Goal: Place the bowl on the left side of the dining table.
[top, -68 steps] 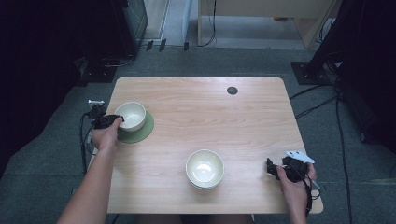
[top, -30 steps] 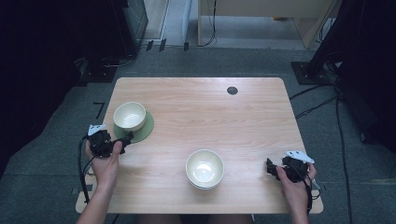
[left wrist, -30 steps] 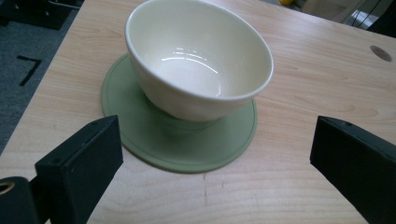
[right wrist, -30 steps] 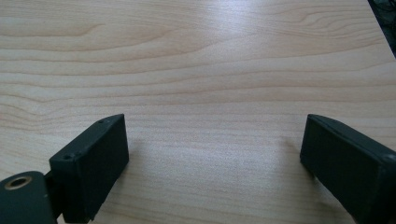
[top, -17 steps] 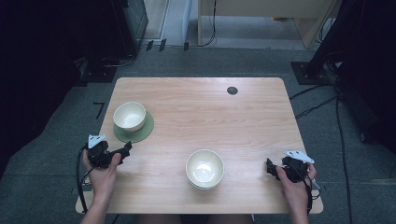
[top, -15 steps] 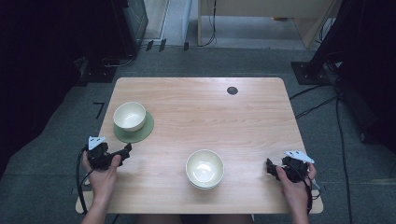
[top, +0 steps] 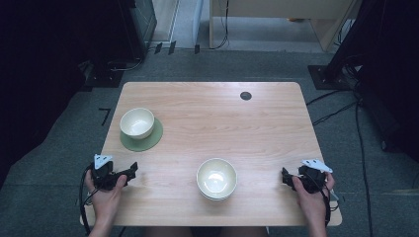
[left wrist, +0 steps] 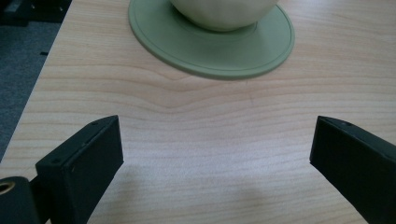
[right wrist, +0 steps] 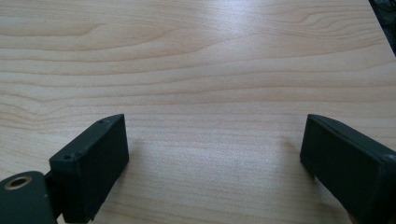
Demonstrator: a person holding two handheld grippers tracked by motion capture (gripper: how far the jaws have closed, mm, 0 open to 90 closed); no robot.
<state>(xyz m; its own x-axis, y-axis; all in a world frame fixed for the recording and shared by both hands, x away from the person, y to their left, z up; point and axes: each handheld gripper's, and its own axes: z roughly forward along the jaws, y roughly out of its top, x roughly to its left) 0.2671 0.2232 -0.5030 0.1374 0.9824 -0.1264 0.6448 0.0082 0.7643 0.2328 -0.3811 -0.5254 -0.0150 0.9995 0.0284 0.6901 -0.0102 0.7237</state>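
High view: both tools gape empty — left tool (top: pixel 132 170) near bowl (top: pixel 137 122), right tool (top: pixel 285 176) at the table (top: pixel 207 113) edge.

A light wooden table (top: pixel 276 123) stands on grey carpet (top: pixel 74 133), dark surroundings.

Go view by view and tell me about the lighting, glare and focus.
High view: table evenly lit, surroundings very dark, picture a little soft. Left gripper view: wood grain sharp, soft shadows beneath the near jaws, green coaster matte. Right gripper view: pale glare on the far wood, jaw edges slightly blurred.
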